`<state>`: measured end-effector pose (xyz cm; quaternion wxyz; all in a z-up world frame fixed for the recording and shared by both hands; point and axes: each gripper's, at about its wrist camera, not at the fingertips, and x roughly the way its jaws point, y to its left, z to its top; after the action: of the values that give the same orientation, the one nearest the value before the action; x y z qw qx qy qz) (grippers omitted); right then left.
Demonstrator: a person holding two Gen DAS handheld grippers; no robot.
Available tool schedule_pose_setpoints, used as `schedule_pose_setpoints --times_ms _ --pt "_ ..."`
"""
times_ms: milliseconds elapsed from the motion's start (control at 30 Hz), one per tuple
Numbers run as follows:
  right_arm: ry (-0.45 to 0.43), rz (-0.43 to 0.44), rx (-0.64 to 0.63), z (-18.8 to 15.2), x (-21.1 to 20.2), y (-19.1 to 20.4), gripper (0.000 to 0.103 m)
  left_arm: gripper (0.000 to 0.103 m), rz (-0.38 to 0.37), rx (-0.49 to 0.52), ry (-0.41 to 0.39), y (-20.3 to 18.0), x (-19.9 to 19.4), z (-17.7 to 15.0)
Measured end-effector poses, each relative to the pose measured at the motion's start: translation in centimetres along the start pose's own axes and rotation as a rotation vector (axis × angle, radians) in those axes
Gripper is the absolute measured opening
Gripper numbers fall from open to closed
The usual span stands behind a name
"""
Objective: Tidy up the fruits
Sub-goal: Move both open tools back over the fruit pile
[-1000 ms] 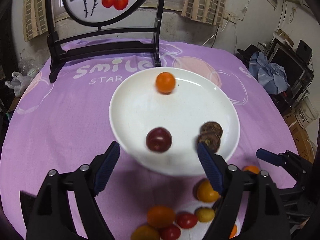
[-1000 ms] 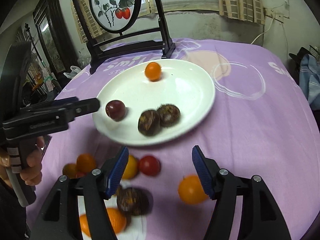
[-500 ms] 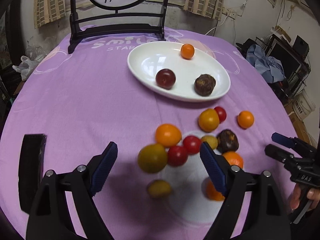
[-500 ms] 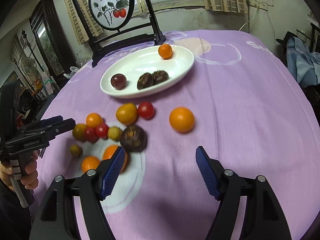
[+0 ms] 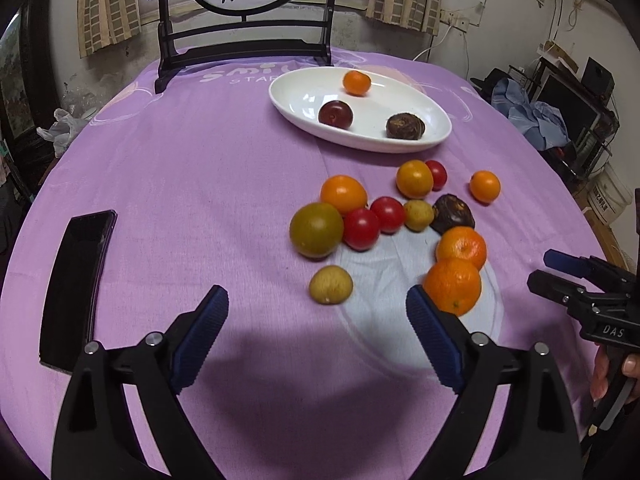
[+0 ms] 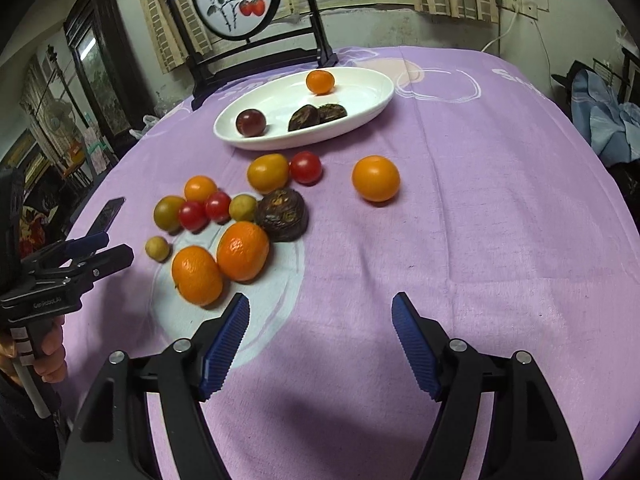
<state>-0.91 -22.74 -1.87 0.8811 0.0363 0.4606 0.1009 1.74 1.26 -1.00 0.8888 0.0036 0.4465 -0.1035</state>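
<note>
The left gripper (image 5: 316, 314) hangs over the near part of the purple-clothed surface (image 5: 180, 184), its blue-padded jaws widening with nothing between them. Just ahead of it lies a small yellow-green fruit (image 5: 331, 284); the pad on the right side stands in front of the lower edge of a large orange (image 5: 454, 286), hiding a little of it, and whether pad and orange touch is hard to tell. The right gripper (image 6: 320, 328) has its jaws apart and empty above bare cloth, and the same two oranges (image 6: 218, 264) sit just beyond the pad on the left side.

Farther out, the loose fruit lies in a cluster on the cloth: a dull green-brown tomato (image 5: 316, 230), two red cherry tomatoes (image 5: 374, 222) touching each other, an orange-coloured tomato (image 5: 344, 194), a small yellowish fruit (image 5: 418, 215), a dark wrinkled fruit (image 5: 454, 214), a yellow-orange tomato (image 5: 414, 179) with a red one partly hidden behind it, and one orange fruit (image 5: 485, 187) set apart to the right.

Beyond the cluster a white oval plate (image 5: 304, 96) holds a small orange fruit (image 5: 357, 82), a dark red plum-like fruit (image 5: 335, 114), and dark brown wrinkled fruit (image 6: 316, 116), which reads as one piece from the left and two pressed together from the right.

A black phone (image 5: 76, 280) lies flat at the left. Behind the plate stands a dark wooden frame (image 5: 244, 46) with a round painted panel, cut off at the top.
</note>
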Motion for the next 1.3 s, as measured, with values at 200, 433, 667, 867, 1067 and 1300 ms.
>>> schedule_pose_setpoints --times_ms 200,433,667,867,1067,1300 --pt "0.016 -0.02 -0.064 -0.4 0.5 1.3 0.075 0.088 0.014 -0.004 0.011 0.8 0.5 -0.9" --pt "0.049 -0.05 -0.164 -0.9 1.5 3.1 0.075 0.089 0.004 -0.006 0.033 1.6 1.3 -1.4" --pt "0.043 -0.063 -0.196 -0.5 1.9 3.9 0.075 0.089 -0.009 -0.019 0.031 1.9 1.3 -1.6" --pt "0.07 -0.076 -0.219 -0.2 3.0 4.1 0.075 0.09 -0.019 -0.005 0.03 1.6 1.4 -1.5" --pt "0.083 -0.076 -0.231 0.3 3.9 4.4 0.075 0.09 -0.032 -0.005 0.04 1.8 1.8 -1.7" --pt "0.092 -0.072 -0.244 0.9 4.9 4.9 0.075 0.09 -0.039 -0.015 0.048 2.2 2.2 -1.7"
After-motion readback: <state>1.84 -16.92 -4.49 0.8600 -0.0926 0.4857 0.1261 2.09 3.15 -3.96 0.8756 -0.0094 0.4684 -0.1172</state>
